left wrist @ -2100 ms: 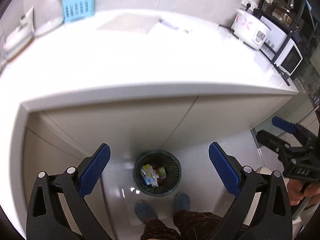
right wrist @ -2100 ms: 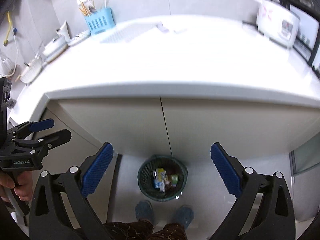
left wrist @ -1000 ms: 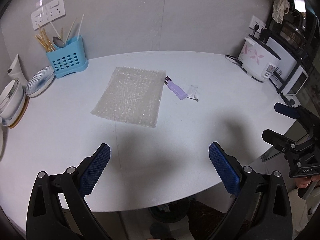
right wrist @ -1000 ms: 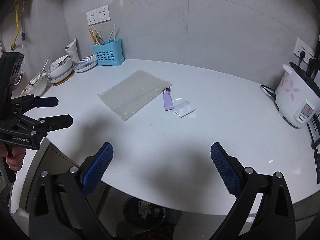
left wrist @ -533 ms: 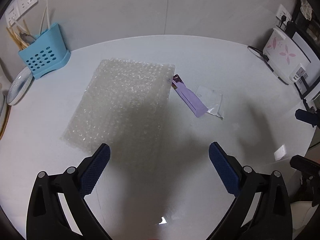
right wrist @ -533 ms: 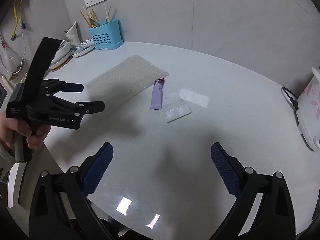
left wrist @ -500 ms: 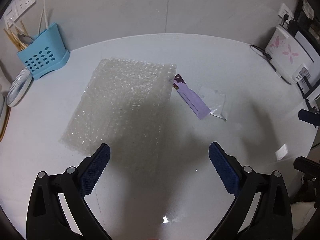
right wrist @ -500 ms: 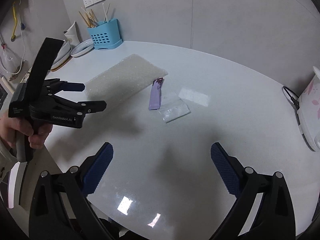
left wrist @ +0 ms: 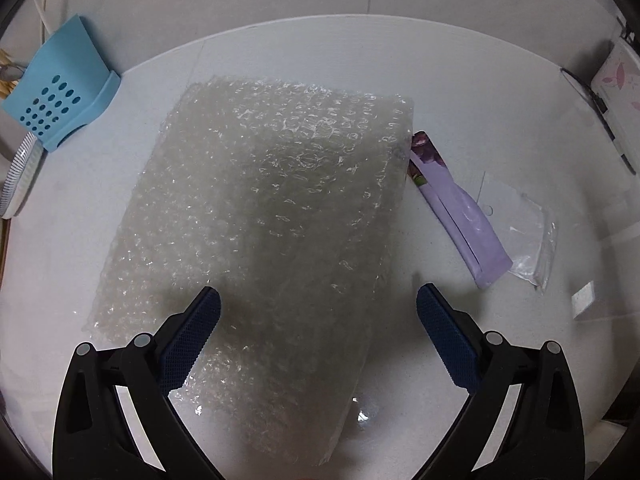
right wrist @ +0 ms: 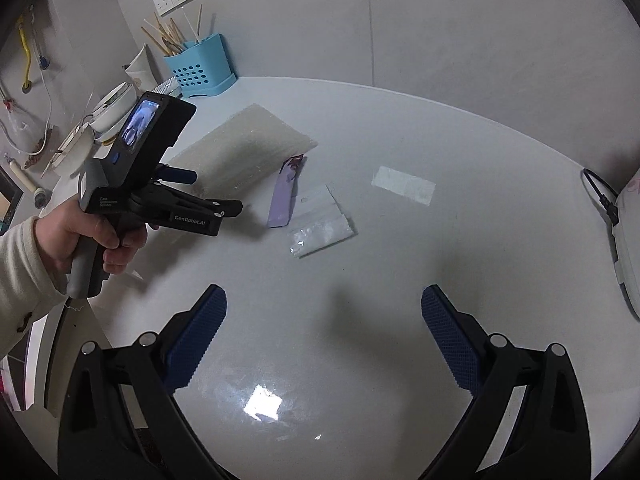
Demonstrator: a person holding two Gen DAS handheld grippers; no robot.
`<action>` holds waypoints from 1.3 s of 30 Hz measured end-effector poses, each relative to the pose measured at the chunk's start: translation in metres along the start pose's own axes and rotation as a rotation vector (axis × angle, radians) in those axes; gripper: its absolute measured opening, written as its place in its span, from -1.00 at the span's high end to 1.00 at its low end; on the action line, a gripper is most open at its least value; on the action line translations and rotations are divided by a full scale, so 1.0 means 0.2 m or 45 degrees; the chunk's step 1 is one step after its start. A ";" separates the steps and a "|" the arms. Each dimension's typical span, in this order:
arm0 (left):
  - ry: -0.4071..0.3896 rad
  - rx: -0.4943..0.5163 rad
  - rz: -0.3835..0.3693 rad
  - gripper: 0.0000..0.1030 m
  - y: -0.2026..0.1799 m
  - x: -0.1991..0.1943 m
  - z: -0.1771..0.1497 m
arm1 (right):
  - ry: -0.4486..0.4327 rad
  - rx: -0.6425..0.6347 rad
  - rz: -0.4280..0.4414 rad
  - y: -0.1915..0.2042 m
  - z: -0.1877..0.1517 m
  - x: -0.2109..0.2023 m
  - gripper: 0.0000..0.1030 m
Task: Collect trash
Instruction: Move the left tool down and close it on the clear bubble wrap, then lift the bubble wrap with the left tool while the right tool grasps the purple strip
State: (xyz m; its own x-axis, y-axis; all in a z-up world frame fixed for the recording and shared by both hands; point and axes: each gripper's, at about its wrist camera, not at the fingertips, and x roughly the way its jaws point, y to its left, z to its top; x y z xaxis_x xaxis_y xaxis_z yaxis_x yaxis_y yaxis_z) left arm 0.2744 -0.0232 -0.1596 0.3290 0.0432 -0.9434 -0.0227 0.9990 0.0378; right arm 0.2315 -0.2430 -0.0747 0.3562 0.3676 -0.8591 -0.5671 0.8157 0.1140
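Observation:
A sheet of clear bubble wrap (left wrist: 264, 220) lies flat on the white counter (left wrist: 480, 112); it also shows in the right wrist view (right wrist: 244, 144). My left gripper (left wrist: 318, 320) is open, low over the sheet's near end, with nothing between its jaws. It shows from the side in the right wrist view (right wrist: 212, 196). A purple wrapper (left wrist: 456, 212) lies beside the sheet, also seen in the right wrist view (right wrist: 286, 192). A clear plastic bag (right wrist: 320, 228) lies next to it. My right gripper (right wrist: 322, 322) is open and empty above bare counter.
A blue utensil holder (right wrist: 200, 66) stands at the back by the wall, with bowls and plates (right wrist: 110, 108) to its left. A rice cooker (right wrist: 628, 240) and its cord sit at the right edge. A reflected light patch (right wrist: 402, 184) lies beyond the bag.
Both grippers have moved forward and lower over the counter. The left gripper has closed in on the bubble wrap, which now fills its view. Both stay open.

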 end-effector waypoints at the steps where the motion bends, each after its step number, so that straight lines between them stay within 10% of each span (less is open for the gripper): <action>1: 0.000 0.009 0.011 -0.87 -0.01 0.01 0.00 | 0.001 0.000 0.006 -0.01 0.01 0.01 -0.83; 13: 0.054 -0.060 0.011 -0.11 0.01 -0.03 0.05 | 0.023 -0.051 0.053 -0.03 0.12 0.11 -0.83; 18: 0.071 -0.128 0.060 0.72 0.09 -0.05 0.05 | 0.039 -0.071 0.061 -0.02 0.15 0.15 -0.83; 39: -0.118 -0.326 0.048 0.83 0.25 -0.49 -0.19 | 0.156 -0.128 0.020 0.24 0.51 0.47 -0.60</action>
State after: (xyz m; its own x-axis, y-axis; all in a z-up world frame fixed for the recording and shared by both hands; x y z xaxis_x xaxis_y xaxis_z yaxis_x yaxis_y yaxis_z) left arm 0.2053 0.0216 -0.0788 0.4082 0.0929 -0.9081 -0.2708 0.9624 -0.0232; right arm 0.3131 -0.1247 -0.0994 0.2566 0.3180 -0.9127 -0.6454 0.7593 0.0831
